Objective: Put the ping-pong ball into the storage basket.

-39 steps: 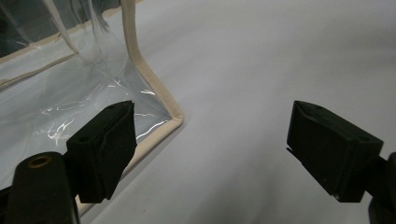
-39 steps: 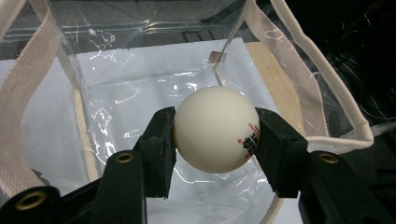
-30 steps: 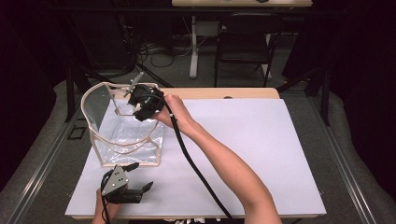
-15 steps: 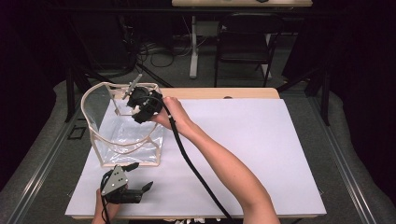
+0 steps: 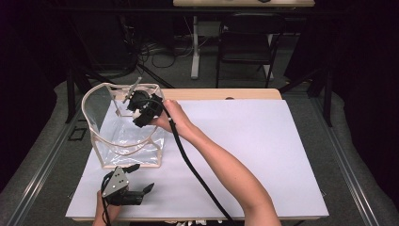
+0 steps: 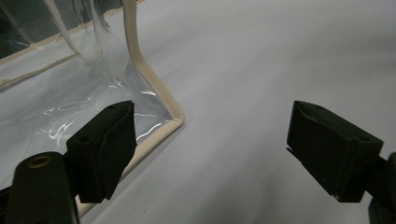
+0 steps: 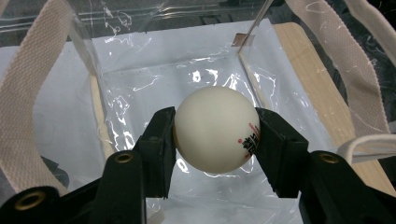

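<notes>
A: While you look it over, start w/ the biggest thing, what's under it all?

B: A white table [image 5: 263,155], w/ a clear plastic bag [image 5: 123,141] standing open at its far left corner (beige trim and beige webbing handles). In the left gripper view the bag's bottom corner [image 6: 175,122] sits just beside the near jaw.

A: And the grippers?

B: Right gripper [image 5: 141,112] is up over the bag's open mouth, pointing down into it, black cable trailing back along the forearm. Left gripper [image 5: 126,188] rests low on the table at the near edge, in front of the bag, jaws spread wide w/ nothing between them.

A: The small stuff?

B: A white ball [image 7: 215,129] w/ red and black print, clamped between the right gripper's two pads, directly above the bag's transparent floor. Pads press it on both sides.
</notes>
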Demonstrator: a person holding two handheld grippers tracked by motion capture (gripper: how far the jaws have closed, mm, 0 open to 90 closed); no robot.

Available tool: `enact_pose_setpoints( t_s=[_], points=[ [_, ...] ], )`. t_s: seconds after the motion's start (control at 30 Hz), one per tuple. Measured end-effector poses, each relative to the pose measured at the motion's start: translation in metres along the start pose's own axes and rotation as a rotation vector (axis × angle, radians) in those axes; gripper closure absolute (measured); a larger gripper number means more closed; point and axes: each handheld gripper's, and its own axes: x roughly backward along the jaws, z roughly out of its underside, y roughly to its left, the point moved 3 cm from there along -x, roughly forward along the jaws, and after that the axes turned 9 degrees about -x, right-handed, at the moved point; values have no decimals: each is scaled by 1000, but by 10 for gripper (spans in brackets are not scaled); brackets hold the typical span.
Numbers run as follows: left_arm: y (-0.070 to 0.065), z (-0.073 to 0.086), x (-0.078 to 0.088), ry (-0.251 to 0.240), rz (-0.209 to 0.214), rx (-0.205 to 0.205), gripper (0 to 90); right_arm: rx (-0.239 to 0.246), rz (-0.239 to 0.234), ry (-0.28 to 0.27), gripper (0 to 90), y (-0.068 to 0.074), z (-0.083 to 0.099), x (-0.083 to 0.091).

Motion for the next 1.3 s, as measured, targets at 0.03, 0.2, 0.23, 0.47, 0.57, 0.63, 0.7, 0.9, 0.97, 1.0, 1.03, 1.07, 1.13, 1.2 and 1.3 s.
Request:
enact_pose_setpoints(
  t_s=[0.03, 0.2, 0.23, 0.47, 0.57, 0.63, 0.7, 0.9, 0.97, 1.0, 1.03, 1.07, 1.13, 1.2, 1.3],
  points=[
    [0, 0, 0, 0, 0, -3, 159, 1, -1, 3, 505, 0, 0, 0],
    [0, 0, 0, 0, 0, -3, 159, 3, -7, 12, 505, 1, 1, -1],
    [0, 0, 0, 0, -1, -4, 159, 6, -8, 15, 504, 1, 1, -1],
    [0, 0, 0, 0, -1, -5, 160, 7, -12, 28, 502, 2, 2, -3],
    [0, 0, 0, 0, -1, -4, 159, 10, -18, 33, 502, 2, 2, -4],
    [0, 0, 0, 0, -2, -3, 159, 7, -17, 29, 497, 3, 2, -3],
    [0, 0, 0, 0, -2, -3, 159, 3, -15, 29, 428, 2, 2, -3],
    [0, 0, 0, 1, -3, -1, 160, -28, -28, -5, 247, -1, 2, 4],
    [0, 0, 0, 0, -2, -1, 160, -39, -36, -30, 182, -3, 2, 10],
    [0, 0, 0, 1, -3, 0, 160, -51, -40, -39, 164, -4, 3, 12],
    [0, 0, 0, 2, -3, 1, 159, -62, -55, -51, 158, -6, 4, 15],
    [1, 0, 0, 1, -5, 2, 160, -70, -64, -63, 148, -8, 4, 18],
    [0, 0, 1, 0, -5, 3, 160, -82, -69, -76, 137, -11, 6, 23],
    [0, -1, 0, -1, -5, 3, 160, -92, -78, -89, 127, -13, 8, 28],
    [0, -1, 0, 3, -2, -1, 159, -99, -83, -92, 116, -16, 12, 33]
  ],
)
